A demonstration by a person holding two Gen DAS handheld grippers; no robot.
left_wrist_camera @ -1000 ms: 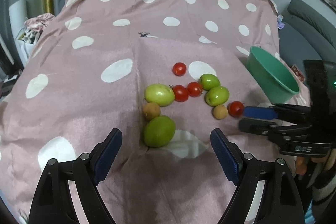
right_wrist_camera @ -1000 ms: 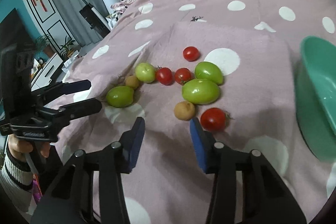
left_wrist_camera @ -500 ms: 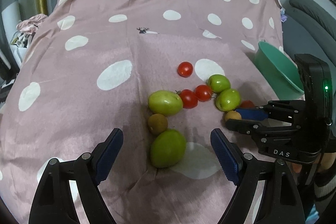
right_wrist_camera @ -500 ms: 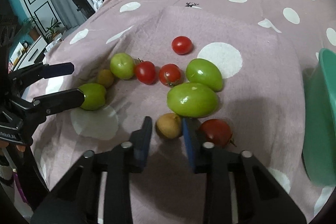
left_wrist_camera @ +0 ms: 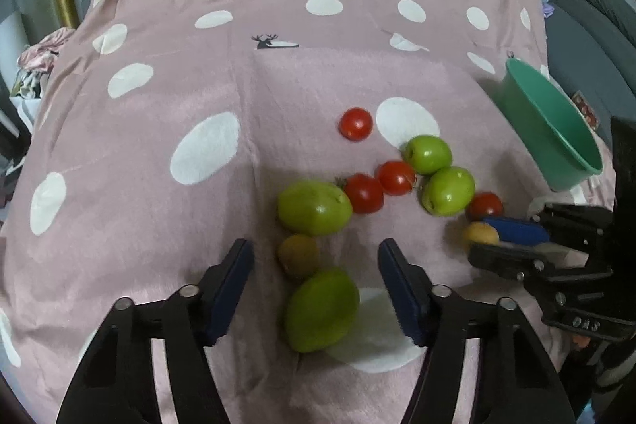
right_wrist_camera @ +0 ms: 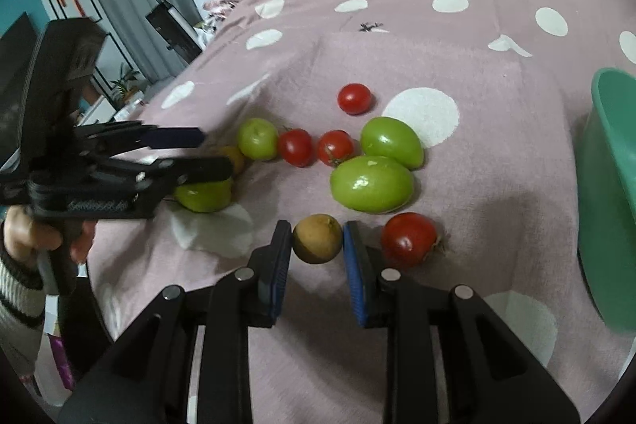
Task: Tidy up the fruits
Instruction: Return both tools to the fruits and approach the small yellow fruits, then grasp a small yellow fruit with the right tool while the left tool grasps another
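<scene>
Nearest, the right gripper (right_wrist_camera: 317,252) is clamped on a small brown fruit (right_wrist_camera: 317,238), blue pads touching both its sides; the fruit is roundish and sits on the dotted pink cloth (right_wrist_camera: 457,38). Just right of it lies a red tomato (right_wrist_camera: 408,239), close to the outer finger, so little room on that side. Bare cloth lies to the left. The left gripper (left_wrist_camera: 316,283) has just been closing; it stands partly open, pads apart from the green fruit (left_wrist_camera: 321,310) between them. That fruit's long axis runs tilted, upper right to lower left in the left wrist view. A second brown fruit (left_wrist_camera: 298,255) touches its far end. Beyond, a second green fruit (left_wrist_camera: 314,208) lies lengthwise across. Farther right, a green bowl (left_wrist_camera: 556,130) sits at the cloth's edge, tilted.
</scene>
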